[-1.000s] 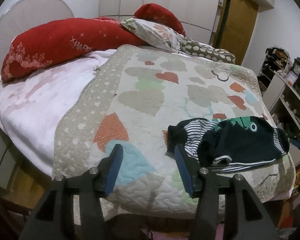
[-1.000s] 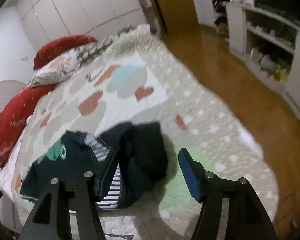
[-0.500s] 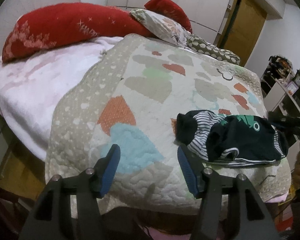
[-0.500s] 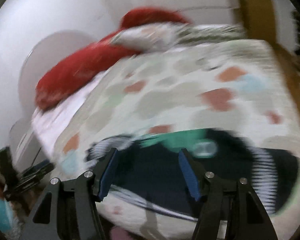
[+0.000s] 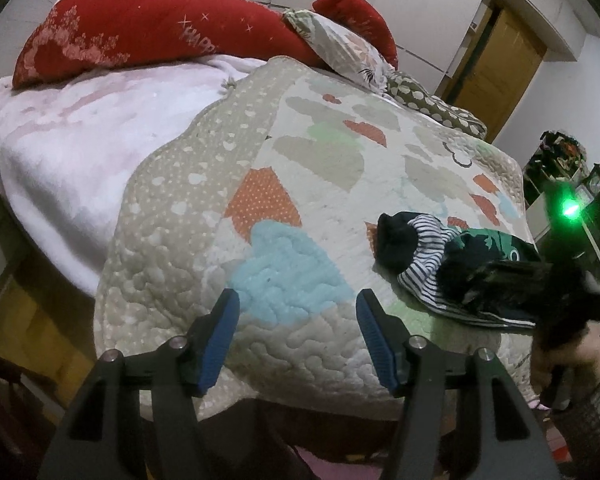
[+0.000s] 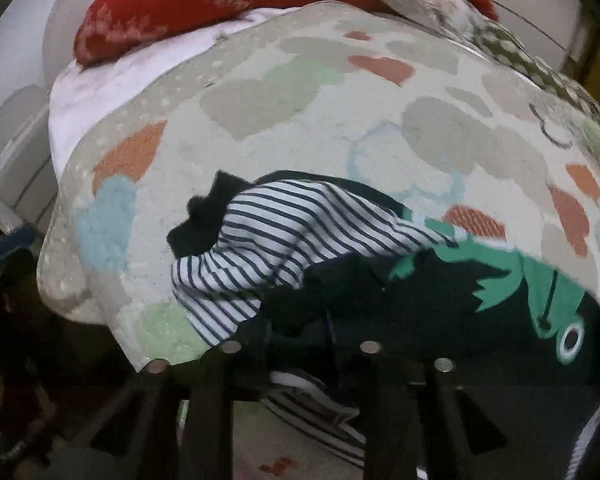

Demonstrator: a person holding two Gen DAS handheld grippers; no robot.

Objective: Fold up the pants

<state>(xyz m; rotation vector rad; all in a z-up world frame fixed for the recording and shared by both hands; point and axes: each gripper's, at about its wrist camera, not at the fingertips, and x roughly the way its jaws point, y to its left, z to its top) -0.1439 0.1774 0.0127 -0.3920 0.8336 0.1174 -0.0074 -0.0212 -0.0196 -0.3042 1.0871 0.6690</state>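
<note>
Dark navy pants (image 6: pixel 420 300) with a green frog print and a blue-striped lining lie crumpled on the quilt near the bed's front right corner; they also show in the left wrist view (image 5: pixel 456 264). My right gripper (image 6: pixel 300 344) is pushed into the near edge of the dark fabric; its fingertips are buried and the jaws look drawn close together on the cloth. It shows in the left wrist view as a dark shape (image 5: pixel 540 280) over the pants. My left gripper (image 5: pixel 298 320) is open and empty, hovering over the quilt's front edge, left of the pants.
The patterned quilt (image 5: pixel 332 168) covers the bed, with a white blanket (image 5: pixel 80 152) at left. Red pillows (image 5: pixel 148 28) and patterned pillows (image 5: pixel 340 48) lie at the head. A wooden door (image 5: pixel 496 64) and shelves (image 5: pixel 560 168) stand at right.
My right gripper swung round from the bed's side and dropped onto the pants, jaws closing into the fabric. My left gripper drifted slightly lower and closer to the quilt's front edge, still open.
</note>
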